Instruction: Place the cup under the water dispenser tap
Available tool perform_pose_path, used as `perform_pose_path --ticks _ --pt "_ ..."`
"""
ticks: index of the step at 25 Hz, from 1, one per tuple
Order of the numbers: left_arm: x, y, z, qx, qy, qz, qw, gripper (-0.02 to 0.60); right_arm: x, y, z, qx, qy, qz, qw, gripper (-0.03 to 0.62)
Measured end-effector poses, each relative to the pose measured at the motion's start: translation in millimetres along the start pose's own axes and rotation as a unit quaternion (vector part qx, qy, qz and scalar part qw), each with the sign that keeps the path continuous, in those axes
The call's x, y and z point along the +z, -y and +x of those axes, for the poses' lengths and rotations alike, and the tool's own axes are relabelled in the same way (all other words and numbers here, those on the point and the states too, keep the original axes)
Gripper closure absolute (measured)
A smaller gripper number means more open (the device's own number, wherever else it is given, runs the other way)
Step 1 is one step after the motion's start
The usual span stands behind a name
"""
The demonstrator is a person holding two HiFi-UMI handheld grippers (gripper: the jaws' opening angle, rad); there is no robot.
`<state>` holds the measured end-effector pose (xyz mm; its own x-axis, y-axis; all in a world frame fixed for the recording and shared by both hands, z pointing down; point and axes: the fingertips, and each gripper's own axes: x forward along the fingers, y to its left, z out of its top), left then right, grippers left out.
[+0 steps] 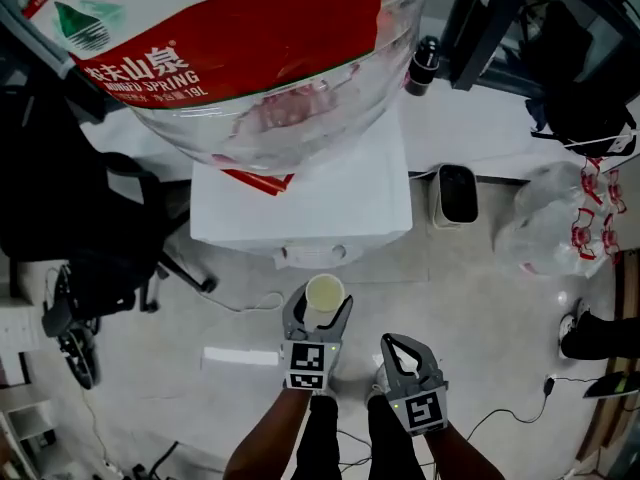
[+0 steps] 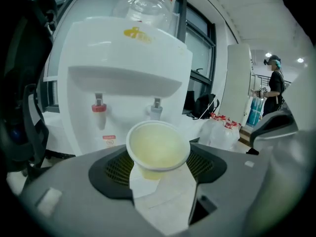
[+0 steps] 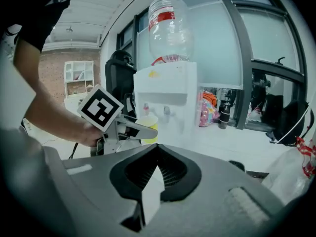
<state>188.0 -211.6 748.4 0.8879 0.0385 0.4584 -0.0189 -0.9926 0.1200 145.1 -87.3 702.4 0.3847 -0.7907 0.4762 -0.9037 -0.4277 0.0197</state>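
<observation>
The cup (image 2: 158, 147) sits upright in my left tongs (image 1: 320, 306), the jaws closed on its wall, in the air just short of the dispenser's (image 1: 300, 208) front edge. I'd keep it level and ease it under the grey tap (image 2: 156, 107) without squeezing harder. My right tongs (image 1: 408, 350) hang closed and empty alongside.

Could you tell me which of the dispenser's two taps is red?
The left tap in the left gripper view: its collar is red, whereas the right tap, nearer the cup in that view, is grey.
</observation>
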Motion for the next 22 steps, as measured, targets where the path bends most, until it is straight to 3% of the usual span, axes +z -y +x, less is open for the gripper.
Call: perform_pose_path --ticks 11,22 --pt "-46.1 -32.7 81.7 0.045 -0.016 -0.009 0.9988 0.229 -64.4 -1.3 15.7 0.021 -0.040 0.009 0.999 0.590" --pt "-65.8 -32.6 125.3 0.058 -0.026 0.015 0.9978 0.225 -79.0 -1.8 23.6 0.043 -0.047 0.007 0.998 0.591"
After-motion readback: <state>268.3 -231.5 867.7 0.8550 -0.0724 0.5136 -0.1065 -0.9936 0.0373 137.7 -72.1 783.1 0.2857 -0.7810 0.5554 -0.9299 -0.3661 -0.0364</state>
